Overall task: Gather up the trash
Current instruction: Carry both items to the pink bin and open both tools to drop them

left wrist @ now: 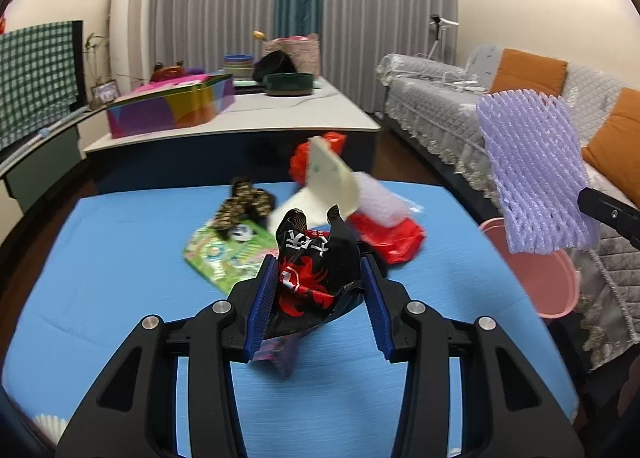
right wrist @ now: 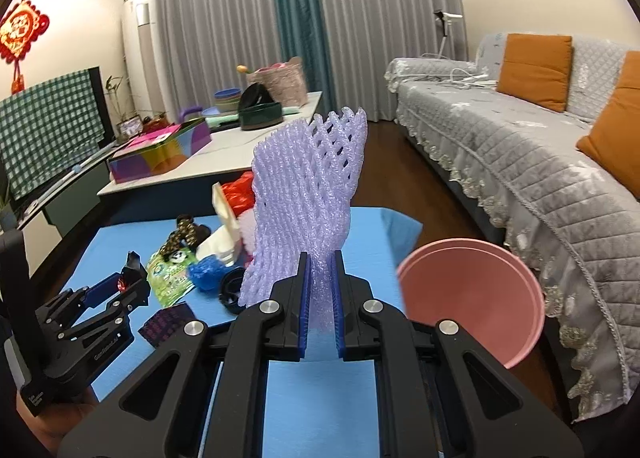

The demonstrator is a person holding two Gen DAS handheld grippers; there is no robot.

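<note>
The left gripper (left wrist: 320,290) clamps a crumpled black-and-red wrapper (left wrist: 316,270) above the blue table (left wrist: 120,258). The right gripper (right wrist: 320,294), nearly closed, pinches a purple foam net (right wrist: 304,194) standing upright, just beside a pink bin (right wrist: 472,294).

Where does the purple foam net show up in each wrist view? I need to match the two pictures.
Left wrist: purple foam net at the right edge, held up above the pink bin.
Right wrist: purple foam net at centre, clamped in the right gripper.
Shared landmark: the pink bin beside the blue table.
</note>
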